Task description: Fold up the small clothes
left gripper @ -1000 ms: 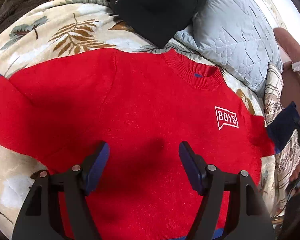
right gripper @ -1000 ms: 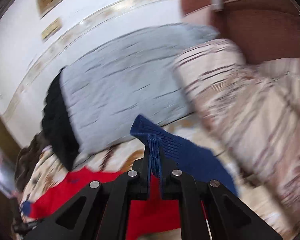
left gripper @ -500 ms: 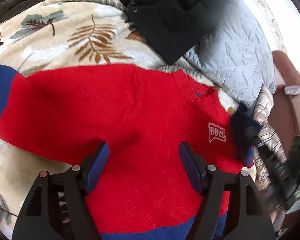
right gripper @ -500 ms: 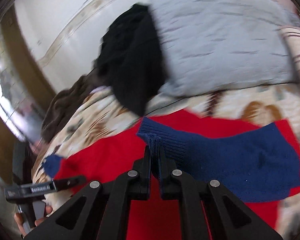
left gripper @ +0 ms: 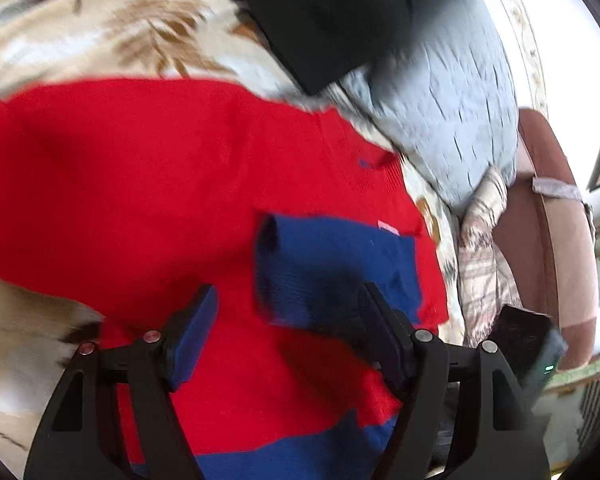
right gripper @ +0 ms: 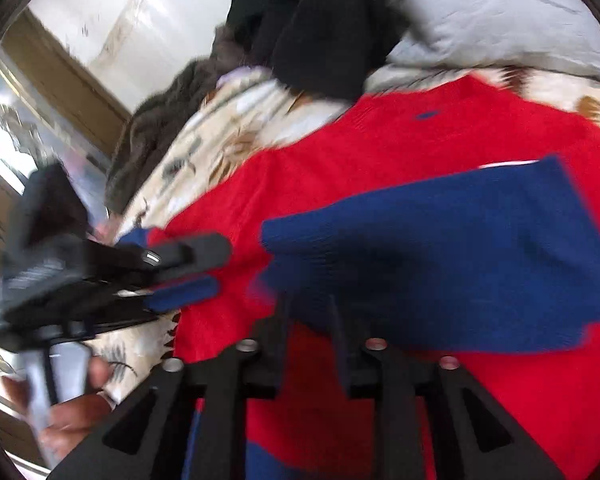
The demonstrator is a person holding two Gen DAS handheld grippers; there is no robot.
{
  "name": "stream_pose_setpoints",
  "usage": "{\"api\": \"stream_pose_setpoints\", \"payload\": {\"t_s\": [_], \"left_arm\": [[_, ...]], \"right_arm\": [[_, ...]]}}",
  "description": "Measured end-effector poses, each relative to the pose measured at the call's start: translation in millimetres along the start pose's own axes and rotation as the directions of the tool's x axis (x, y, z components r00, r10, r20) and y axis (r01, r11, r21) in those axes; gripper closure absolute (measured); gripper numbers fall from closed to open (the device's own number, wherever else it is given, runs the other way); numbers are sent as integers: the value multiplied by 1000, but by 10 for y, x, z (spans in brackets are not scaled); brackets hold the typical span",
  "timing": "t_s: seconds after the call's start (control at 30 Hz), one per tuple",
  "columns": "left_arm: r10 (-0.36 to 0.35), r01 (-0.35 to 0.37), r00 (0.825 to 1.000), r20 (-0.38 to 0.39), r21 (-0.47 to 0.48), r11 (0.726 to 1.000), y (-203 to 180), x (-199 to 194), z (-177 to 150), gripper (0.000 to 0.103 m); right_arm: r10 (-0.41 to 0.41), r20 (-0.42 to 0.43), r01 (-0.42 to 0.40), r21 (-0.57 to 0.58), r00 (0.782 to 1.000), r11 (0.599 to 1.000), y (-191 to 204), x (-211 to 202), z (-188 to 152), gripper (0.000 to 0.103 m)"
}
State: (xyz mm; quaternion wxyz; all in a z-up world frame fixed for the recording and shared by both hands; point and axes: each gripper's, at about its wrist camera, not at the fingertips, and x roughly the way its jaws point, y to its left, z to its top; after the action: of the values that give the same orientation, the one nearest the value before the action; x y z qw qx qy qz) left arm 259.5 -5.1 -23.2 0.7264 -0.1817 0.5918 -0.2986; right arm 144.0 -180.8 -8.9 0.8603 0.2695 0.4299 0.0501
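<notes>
Two views show one red knitted sweater [left gripper: 140, 184] spread on a leaf-patterned bedspread [left gripper: 80, 28]. In the left wrist view it fills the frame's middle, its navy-blue cuffed sleeve [left gripper: 332, 264] lying folded across the chest at centre right. The left claw [left gripper: 288, 332] stands wide open over the sweater, gripping nothing. A black garment [left gripper: 332, 20] and grey quilted pillow [left gripper: 452, 120] sit upper right.

In the right wrist view the sleeve [right gripper: 460, 248] crosses the centre. The right claw [right gripper: 308, 320] at lower centre is partly open, blurred, empty. The left claw [right gripper: 192, 276] appears at left, gaping.
</notes>
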Motion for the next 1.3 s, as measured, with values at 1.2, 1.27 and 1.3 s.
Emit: {"api": "stream_pose_setpoints", "payload": {"t_s": [1.2, 1.27, 1.3], "left_arm": [[159, -169, 977, 139, 59, 984, -134, 76, -86, 100], [151, -161, 979, 139, 57, 985, -137, 67, -85, 100], [148, -158, 979, 141, 60, 986, -147, 63, -87, 100]], "right_arm": [[-145, 126, 90, 366, 981, 926, -1722, -624, 276, 36], [-140, 116, 97, 319, 983, 943, -1690, -600, 255, 91], [-145, 121, 104, 294, 982, 950, -1665, -617, 263, 89]]}}
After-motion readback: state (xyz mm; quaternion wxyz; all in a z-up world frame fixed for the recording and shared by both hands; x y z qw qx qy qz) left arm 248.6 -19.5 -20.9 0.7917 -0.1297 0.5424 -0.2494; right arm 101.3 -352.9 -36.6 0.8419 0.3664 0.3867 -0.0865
